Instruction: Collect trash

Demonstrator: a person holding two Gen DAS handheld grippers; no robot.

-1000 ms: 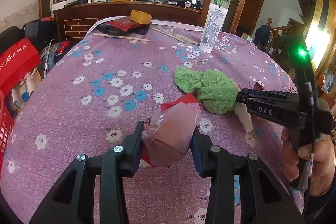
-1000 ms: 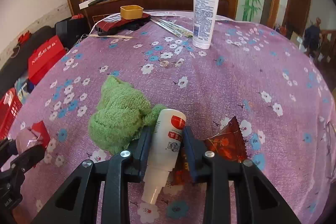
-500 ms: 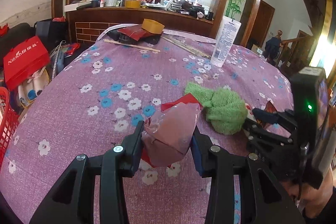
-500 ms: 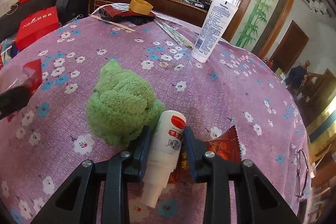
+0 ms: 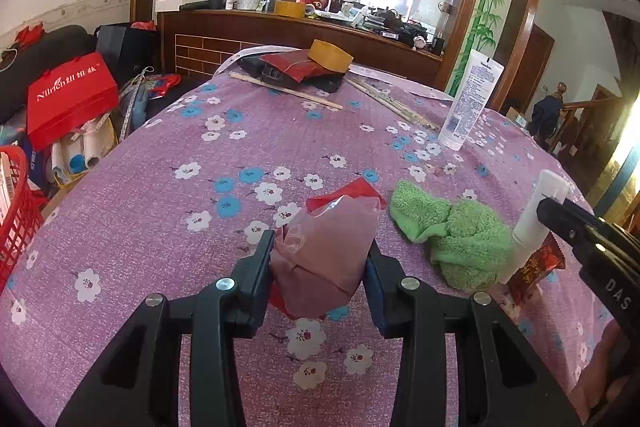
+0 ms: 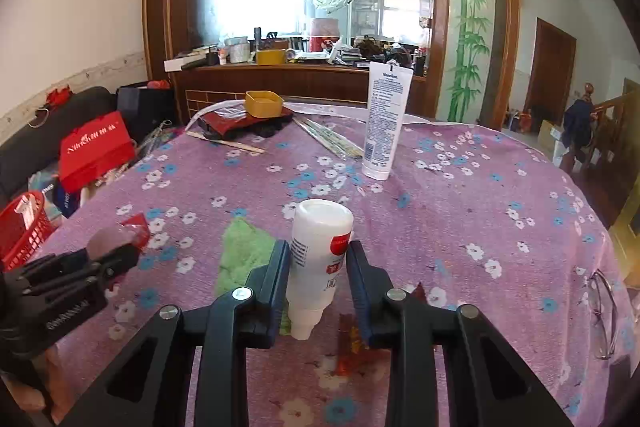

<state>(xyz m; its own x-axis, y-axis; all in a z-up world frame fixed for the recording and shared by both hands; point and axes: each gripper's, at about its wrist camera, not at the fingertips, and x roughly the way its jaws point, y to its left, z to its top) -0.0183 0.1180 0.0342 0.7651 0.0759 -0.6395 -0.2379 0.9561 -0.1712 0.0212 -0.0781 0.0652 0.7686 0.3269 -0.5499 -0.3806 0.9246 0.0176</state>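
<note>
My left gripper [image 5: 318, 259] is shut on a crumpled pink and red wrapper [image 5: 326, 247], held just above the purple flowered tablecloth [image 5: 180, 227]. My right gripper [image 6: 318, 259] is shut on a small white bottle [image 6: 320, 235] with a red label. The bottle's base points up and away and its nozzle toward the camera, off the table. In the left wrist view the bottle [image 5: 538, 219] hangs at the right, above a red snack wrapper [image 5: 536, 265] lying on the cloth. In the right wrist view the left gripper [image 6: 116, 251] shows at the lower left.
A green cloth [image 5: 452, 231] lies bunched between the two grippers. A tall white lotion tube [image 6: 384, 123] stands further back, with a yellow tub [image 6: 264, 103] on dark items behind it. Glasses [image 6: 600, 307] lie near the right edge. A red basket [image 5: 12, 211] stands off the table's left side.
The right gripper has lifted the white bottle off the table and tipped it more upright, leaving the red snack wrapper behind. The left gripper has shifted a little with its wrapper.
</note>
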